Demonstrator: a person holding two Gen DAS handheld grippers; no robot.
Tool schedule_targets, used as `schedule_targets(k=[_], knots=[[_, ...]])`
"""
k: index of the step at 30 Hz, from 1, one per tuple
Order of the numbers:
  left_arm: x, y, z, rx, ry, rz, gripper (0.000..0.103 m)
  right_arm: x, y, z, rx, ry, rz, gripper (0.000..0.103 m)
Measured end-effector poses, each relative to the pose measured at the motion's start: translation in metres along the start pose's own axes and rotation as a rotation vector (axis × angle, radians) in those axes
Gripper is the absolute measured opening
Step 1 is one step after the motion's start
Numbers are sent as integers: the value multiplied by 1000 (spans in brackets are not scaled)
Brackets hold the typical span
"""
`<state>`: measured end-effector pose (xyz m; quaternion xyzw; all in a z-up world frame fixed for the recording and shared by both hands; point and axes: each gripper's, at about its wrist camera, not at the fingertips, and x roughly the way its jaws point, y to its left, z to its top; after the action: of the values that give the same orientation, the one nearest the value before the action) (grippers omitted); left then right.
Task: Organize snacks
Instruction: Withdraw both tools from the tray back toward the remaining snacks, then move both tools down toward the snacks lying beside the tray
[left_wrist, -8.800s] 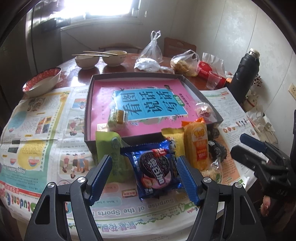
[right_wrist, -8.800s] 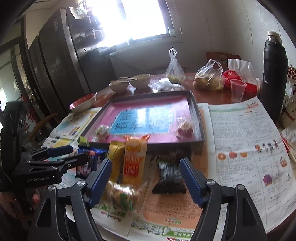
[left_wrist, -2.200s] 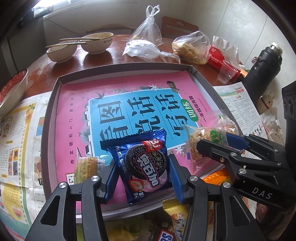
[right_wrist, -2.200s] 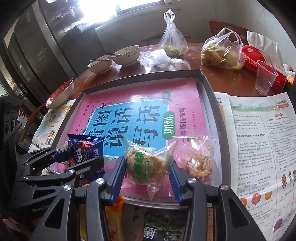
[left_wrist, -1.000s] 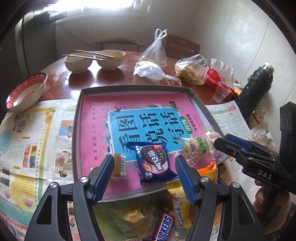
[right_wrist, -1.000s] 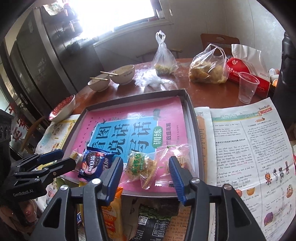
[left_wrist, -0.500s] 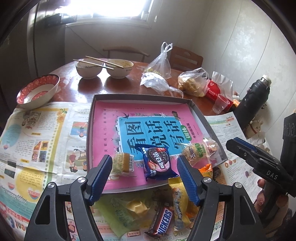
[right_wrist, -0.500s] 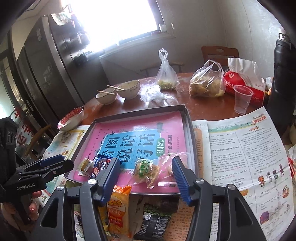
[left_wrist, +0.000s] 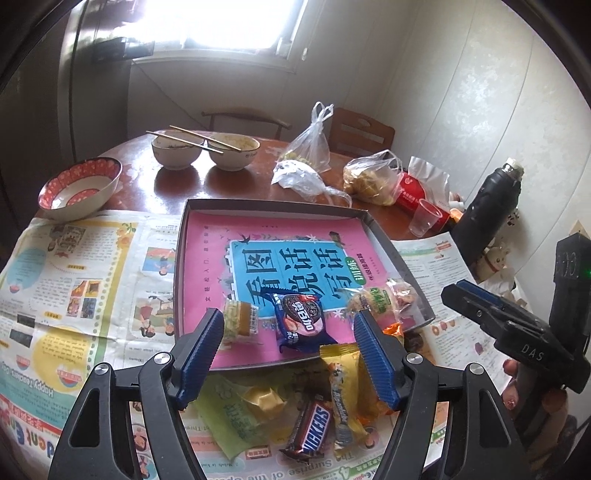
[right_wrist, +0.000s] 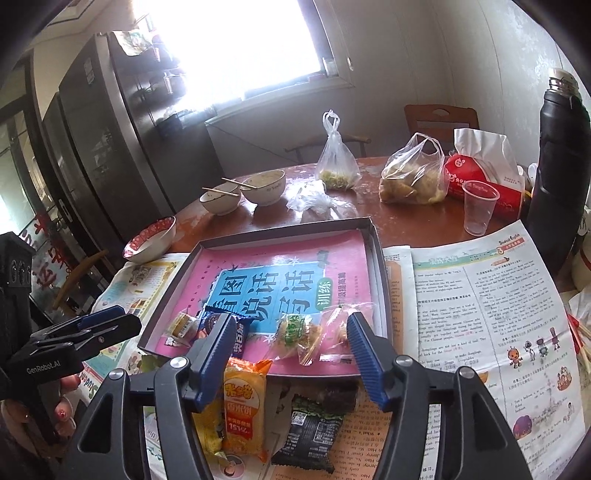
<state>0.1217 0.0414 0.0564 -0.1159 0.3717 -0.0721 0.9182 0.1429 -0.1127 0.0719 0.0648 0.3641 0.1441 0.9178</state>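
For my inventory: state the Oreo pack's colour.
The Oreo pack is dark blue with pink, clearest in the left wrist view.

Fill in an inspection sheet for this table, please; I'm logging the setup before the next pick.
Surface: round wooden table, newspapers spread on it.
Job's things: Oreo pack and three more snacks in tray; Snickers and orange packet outside, in front of it.
Clutter: bowls, chopsticks, plastic bags, cup, flask.
Grippers: left gripper and right gripper open, empty; right's fingers just widening.
Cables: nothing seen.
Surroundings: window, fridge, chairs.
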Motion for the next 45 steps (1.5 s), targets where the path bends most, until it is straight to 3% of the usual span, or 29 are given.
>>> schedule_targets(k=[14,45], knots=[[-2,-8,-14,10,9,-10,79,-8,6,-13,-16,-8,2,67],[5,-40,-39,101,84,-26,79,-28,3,-36,-32,1,-7,68]])
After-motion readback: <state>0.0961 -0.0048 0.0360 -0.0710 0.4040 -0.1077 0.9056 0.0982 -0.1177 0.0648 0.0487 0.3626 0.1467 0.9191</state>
